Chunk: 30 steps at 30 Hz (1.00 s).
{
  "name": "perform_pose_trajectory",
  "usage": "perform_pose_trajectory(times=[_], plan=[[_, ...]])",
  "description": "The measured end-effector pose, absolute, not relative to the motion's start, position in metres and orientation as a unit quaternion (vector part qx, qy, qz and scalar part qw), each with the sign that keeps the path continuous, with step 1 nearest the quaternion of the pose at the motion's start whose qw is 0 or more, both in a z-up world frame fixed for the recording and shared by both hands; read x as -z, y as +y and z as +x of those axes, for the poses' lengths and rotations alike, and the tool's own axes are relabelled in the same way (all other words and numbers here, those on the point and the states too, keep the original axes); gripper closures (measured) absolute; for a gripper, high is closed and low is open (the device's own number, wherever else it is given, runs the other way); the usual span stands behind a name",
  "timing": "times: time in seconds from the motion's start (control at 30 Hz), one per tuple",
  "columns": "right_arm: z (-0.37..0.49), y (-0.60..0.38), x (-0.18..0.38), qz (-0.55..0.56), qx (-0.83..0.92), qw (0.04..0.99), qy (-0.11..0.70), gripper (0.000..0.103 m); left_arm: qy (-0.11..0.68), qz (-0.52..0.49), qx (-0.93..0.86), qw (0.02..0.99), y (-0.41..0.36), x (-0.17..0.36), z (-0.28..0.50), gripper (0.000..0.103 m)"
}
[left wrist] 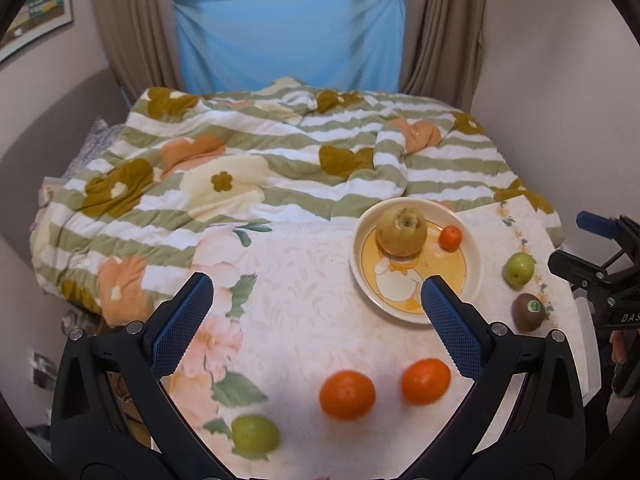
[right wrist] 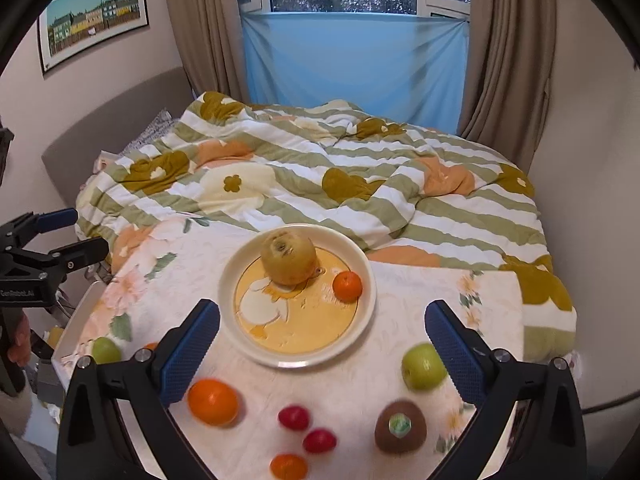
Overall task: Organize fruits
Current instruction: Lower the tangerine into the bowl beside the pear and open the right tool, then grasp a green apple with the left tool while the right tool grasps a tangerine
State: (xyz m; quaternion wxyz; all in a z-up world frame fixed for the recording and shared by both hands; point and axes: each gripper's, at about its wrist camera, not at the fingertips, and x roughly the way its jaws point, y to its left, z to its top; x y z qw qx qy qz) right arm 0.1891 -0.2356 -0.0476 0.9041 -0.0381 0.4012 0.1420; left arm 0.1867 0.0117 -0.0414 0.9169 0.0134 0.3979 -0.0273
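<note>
While both sets of jaws stand spread wide with nothing between them, the left gripper (left wrist: 316,304) hangs over bare floral tabletop (left wrist: 304,288) and the right gripper (right wrist: 322,332) frames the near rim of the plate (right wrist: 370,300).

Left view: two oranges (left wrist: 347,395) (left wrist: 426,381) sit near the front edge, close together but apart, just inside the right finger. A green fruit (left wrist: 255,434) lies left of them, right by the front edge. Open surface stretches ahead up to the quilt (left wrist: 224,168).

Plate sits toward the far side of the tabletop, its far rim close to the quilt edge. On it: a large yellow-green fruit (right wrist: 288,256) at the back and a small mandarin (right wrist: 347,286) near the right rim, apart from each other; the near half of the plate is bare.

Right view: an orange (right wrist: 213,402) sits just inside the left finger. Two small red fruits (right wrist: 294,418) (right wrist: 319,441) and a small orange one (right wrist: 289,466) cluster at the front edge. A kiwi (right wrist: 400,426) with a sticker sits front right, and a green apple (right wrist: 423,366) lies just beside the right finger's pad. Another green fruit (right wrist: 106,350) sits near the left edge.

Quilt overlaps the far right corner of the tabletop. Blur makes finer fruit ID unreliable.
</note>
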Motion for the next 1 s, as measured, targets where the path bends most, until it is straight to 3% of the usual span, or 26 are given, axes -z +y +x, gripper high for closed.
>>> perform_pose_trajectory(times=[0.4,1.0], plan=[[0.117,-0.248,0.058,-0.025,-0.153,0.897,0.415,0.001,0.387,-0.014,-0.022,0.922,0.025,0.048,0.099,0.000],[0.077,-0.225,0.145,-0.011,-0.105,0.892,0.440,0.001,0.440,-0.037,-0.045,0.896,0.085,0.170,0.076,0.000]])
